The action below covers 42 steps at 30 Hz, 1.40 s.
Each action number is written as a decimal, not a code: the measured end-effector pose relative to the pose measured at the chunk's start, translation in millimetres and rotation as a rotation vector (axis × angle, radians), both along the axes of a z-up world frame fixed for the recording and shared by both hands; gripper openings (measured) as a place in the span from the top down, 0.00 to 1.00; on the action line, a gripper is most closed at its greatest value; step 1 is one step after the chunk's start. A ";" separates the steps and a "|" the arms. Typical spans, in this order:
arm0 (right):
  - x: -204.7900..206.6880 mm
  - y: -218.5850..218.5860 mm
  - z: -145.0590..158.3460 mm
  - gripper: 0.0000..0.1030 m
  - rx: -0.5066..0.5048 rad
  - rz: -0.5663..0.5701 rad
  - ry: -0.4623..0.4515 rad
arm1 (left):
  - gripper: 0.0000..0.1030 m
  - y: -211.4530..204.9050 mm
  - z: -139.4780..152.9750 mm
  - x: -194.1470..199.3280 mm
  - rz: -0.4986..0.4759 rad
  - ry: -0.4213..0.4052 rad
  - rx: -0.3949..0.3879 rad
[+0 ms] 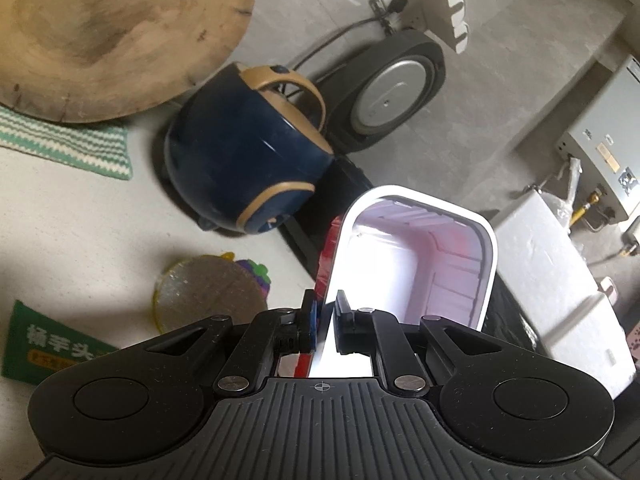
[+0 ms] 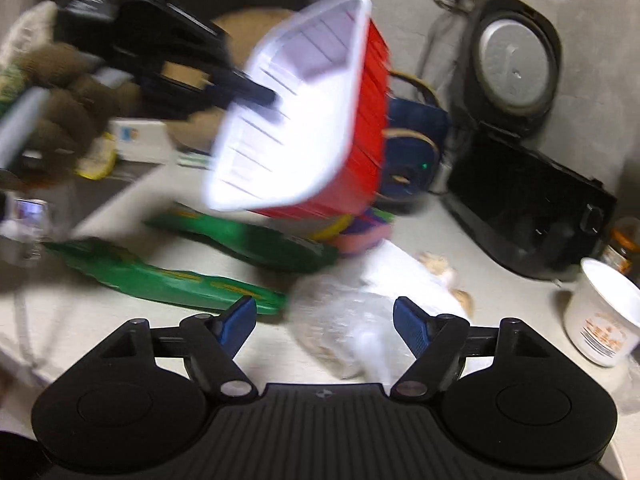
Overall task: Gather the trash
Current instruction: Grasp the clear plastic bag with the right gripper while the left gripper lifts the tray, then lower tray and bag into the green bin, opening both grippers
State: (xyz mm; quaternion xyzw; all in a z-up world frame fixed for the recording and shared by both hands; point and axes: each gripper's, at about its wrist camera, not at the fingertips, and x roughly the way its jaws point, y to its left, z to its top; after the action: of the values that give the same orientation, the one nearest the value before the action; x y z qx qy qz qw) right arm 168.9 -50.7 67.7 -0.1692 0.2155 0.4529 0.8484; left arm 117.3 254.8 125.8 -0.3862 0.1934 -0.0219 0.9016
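Observation:
My left gripper [image 1: 325, 322] is shut on the rim of a red bin with a white inside [image 1: 420, 264] and holds it tilted above the counter. The same bin [image 2: 304, 120] shows in the right wrist view, lifted, with the left gripper [image 2: 264, 98] clamped on its edge. My right gripper [image 2: 325, 322] is open and low over a crumpled clear plastic bag [image 2: 340, 320] on the counter. Green wrappers [image 2: 172, 276] lie left of the bag. A green packet [image 1: 48, 340] lies on the counter at lower left in the left wrist view.
A blue kettle [image 1: 248, 160] stands behind the bin, with a rice cooker [image 1: 392, 92] and a wooden board [image 1: 100, 32] beyond. A black appliance [image 2: 528, 208], a white cup [image 2: 604, 312] and a jar [image 2: 624, 248] stand at right. A round scrubber [image 1: 208, 292] lies near.

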 end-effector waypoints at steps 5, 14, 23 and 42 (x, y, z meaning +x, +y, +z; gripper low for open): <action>23.8 -14.5 -14.0 0.87 0.021 -0.067 0.137 | 0.89 -15.1 2.3 2.9 -0.033 0.005 0.016; -2.3 -102.8 43.5 0.89 0.306 -0.069 0.082 | 0.90 -51.6 21.0 -1.6 -0.048 -0.022 0.062; -6.4 -116.6 8.2 0.89 0.196 -0.100 0.125 | 0.88 -100.0 7.8 22.2 -0.092 0.090 0.161; -51.9 -303.4 -65.8 0.89 0.244 -0.677 0.052 | 0.89 -248.6 -68.9 6.1 -0.411 0.052 0.274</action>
State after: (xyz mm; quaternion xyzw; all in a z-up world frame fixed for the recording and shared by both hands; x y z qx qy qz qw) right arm 117.0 -354.1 1.9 0.0258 0.2252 0.1725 0.9586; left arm 123.4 6.2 56.9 -0.2134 0.2922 -0.1682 0.9169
